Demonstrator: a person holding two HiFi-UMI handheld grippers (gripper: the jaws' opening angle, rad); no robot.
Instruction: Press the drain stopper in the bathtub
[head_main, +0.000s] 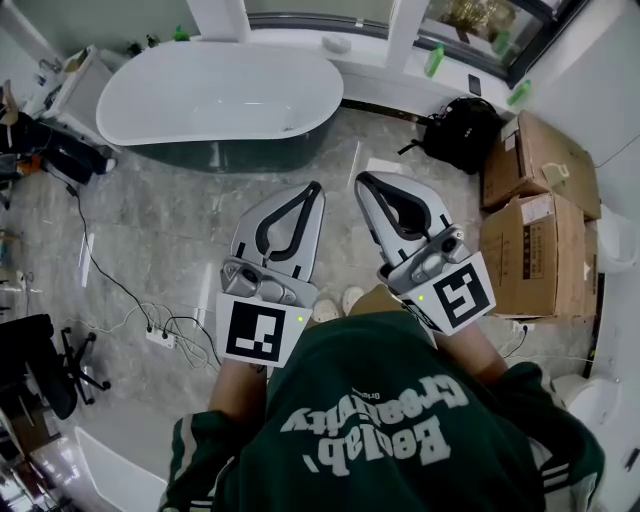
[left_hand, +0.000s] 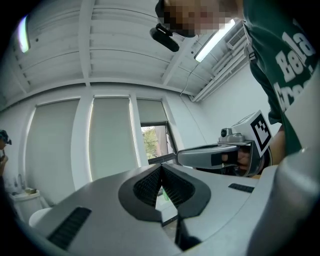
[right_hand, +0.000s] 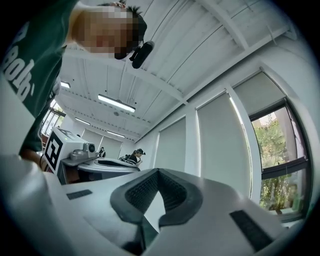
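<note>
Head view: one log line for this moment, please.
left tongs: shut, empty | right tongs: shut, empty | bathtub: ahead, untouched | stopper: not visible

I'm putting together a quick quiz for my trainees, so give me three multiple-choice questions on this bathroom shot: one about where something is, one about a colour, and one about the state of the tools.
1. Where is the bathtub relative to the tools?
A. Ahead and to the person's left, apart from both
B. Directly under the right one
C. Between the two

2. What colour is the backpack?
A. Red
B. Black
C. White

3. How do the left tool and right tool stand?
A. Both shut, holding nothing
B. Both wide open
C. Left shut on a stopper

Answers:
1 A: the head view shows the tub at upper left, with bare tile between it and the tools.
2 B: the bag is plainly black.
3 A: in each gripper view the jaw tips meet with nothing between them.
</note>
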